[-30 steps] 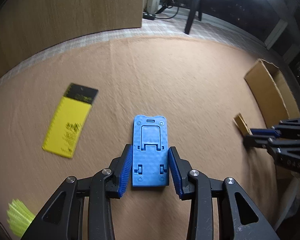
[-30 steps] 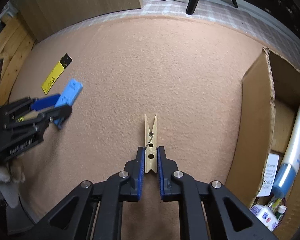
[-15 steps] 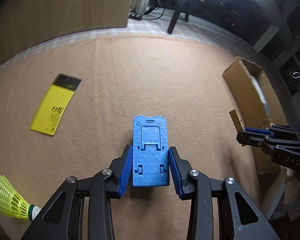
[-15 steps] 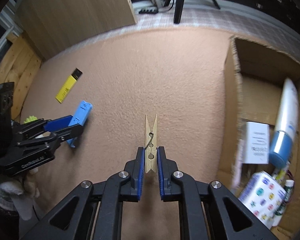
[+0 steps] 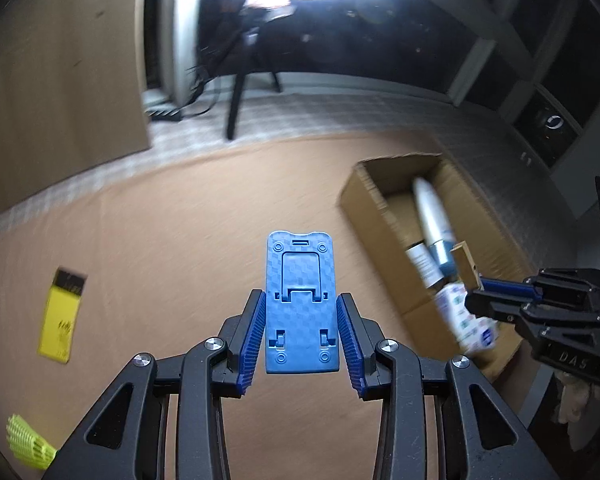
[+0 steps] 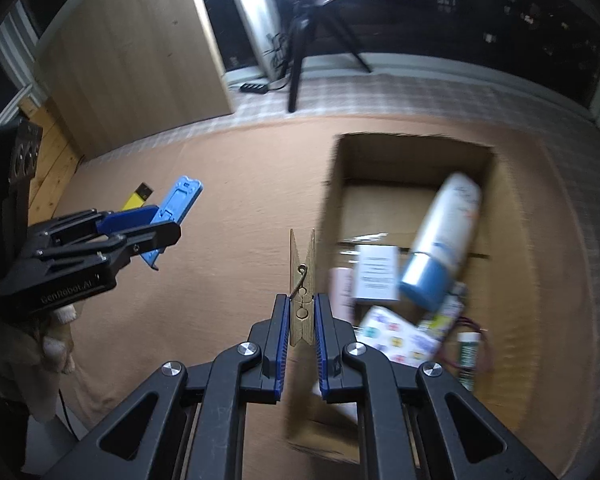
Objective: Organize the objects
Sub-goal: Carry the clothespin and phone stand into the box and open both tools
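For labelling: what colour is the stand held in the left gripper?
Blue stand, with a fine checkered texture; clearest in the left wrist view.

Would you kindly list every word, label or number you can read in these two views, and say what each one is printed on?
"GenRobot.AI": on the black body of the left claw, in the right wrist view.
"DAS": on the body of the right claw, in the left wrist view.
Yellow card: dark print, too blurred to read.
White leaflet in the cardboard box: lines of text, too small.
White spray can: markings blurred.
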A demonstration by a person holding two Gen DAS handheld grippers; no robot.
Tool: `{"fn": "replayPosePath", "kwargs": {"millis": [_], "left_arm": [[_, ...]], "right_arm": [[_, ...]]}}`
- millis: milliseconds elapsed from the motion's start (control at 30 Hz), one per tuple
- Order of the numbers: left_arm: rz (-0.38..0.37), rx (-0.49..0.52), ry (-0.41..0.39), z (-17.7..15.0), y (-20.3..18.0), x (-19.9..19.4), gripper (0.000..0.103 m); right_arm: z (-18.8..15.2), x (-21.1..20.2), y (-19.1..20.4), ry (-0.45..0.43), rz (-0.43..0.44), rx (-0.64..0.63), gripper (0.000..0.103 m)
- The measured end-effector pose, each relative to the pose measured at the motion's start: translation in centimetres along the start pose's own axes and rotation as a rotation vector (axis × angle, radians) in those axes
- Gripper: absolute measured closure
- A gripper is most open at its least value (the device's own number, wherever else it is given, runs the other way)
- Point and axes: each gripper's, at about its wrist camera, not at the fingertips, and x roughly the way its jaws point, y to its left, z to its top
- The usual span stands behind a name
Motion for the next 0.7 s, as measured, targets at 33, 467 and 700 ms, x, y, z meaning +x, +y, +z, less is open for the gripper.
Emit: {"fn": "replayPosePath", "kwargs": {"millis": [33, 467, 700], "left_arm": [[-0.006, 0.01, -0.004, 0.4, -0.8, 0.2, 0.064], [-0.037, 0.089, -0.01, 3.8, -8.5, 3.6, 0.064], [-0.049, 0.103, 0.017, 5.0, -11.0, 6.4, 0.064]], "right_arm": [[-0.2, -0.3, -0.4, -0.007, -0.011, 0.003, 0.092], [-1.5, -2.9, -4.6, -0.07, -0.109, 0.018, 0.092], [-1.8, -3.1, -6.3, -0.072, -0.123, 0.03, 0.092]]}}
